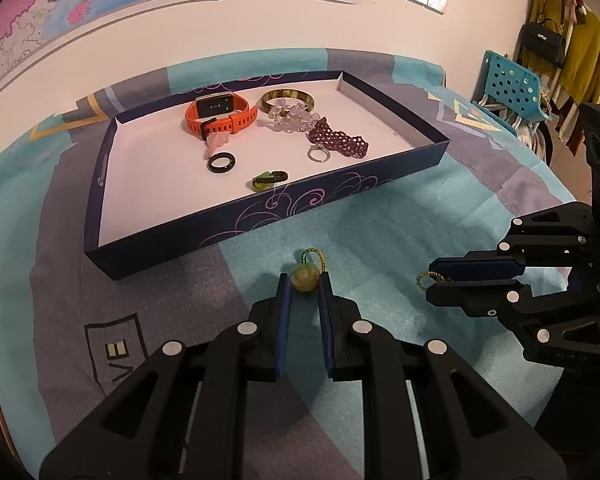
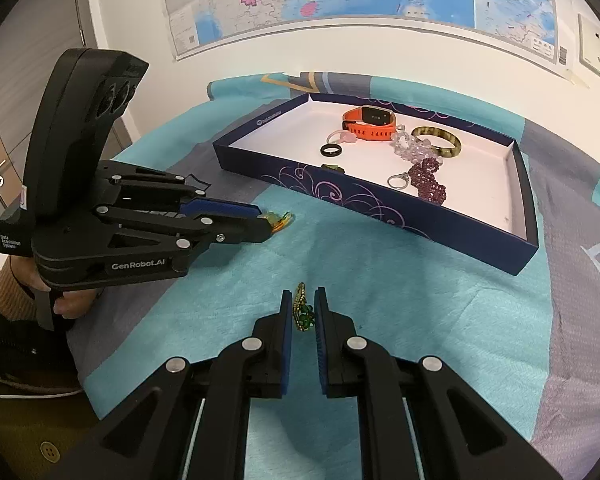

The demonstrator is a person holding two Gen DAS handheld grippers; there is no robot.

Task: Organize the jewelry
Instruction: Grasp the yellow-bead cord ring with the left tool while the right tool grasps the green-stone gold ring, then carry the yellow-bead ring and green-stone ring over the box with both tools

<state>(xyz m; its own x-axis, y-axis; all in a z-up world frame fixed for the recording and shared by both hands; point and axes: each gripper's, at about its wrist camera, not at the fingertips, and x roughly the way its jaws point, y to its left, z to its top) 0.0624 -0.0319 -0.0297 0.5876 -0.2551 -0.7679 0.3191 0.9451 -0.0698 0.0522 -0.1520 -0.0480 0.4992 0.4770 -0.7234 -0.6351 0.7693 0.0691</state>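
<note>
A yellow-green bead charm (image 1: pixel 304 278) with a green-gold cord loop lies on the bedspread, with my left gripper (image 1: pixel 304 282) shut on it. From the right wrist view, the left gripper (image 2: pixel 265 222) pinches that charm (image 2: pixel 279 221) at its tips. My right gripper (image 2: pixel 303 295) is shut on a green charm (image 2: pixel 302 314) with a gold cord. Only its cord loop (image 1: pixel 422 280) pokes out of the right gripper (image 1: pixel 429 280) in the left wrist view. Beyond both stands the dark blue tray (image 1: pixel 260 216) (image 2: pixel 380 204).
In the tray lie an orange watch (image 1: pixel 220 114), an amber bangle (image 1: pixel 287 98), clear beads (image 1: pixel 292 116), a purple bead bracelet (image 1: pixel 338 138), a silver ring (image 1: pixel 319 155), a black ring (image 1: pixel 221 162) and a green pendant (image 1: pixel 268 181). A blue crate (image 1: pixel 508 80) stands far right. A person's hand (image 2: pixel 72 300) holds the left gripper.
</note>
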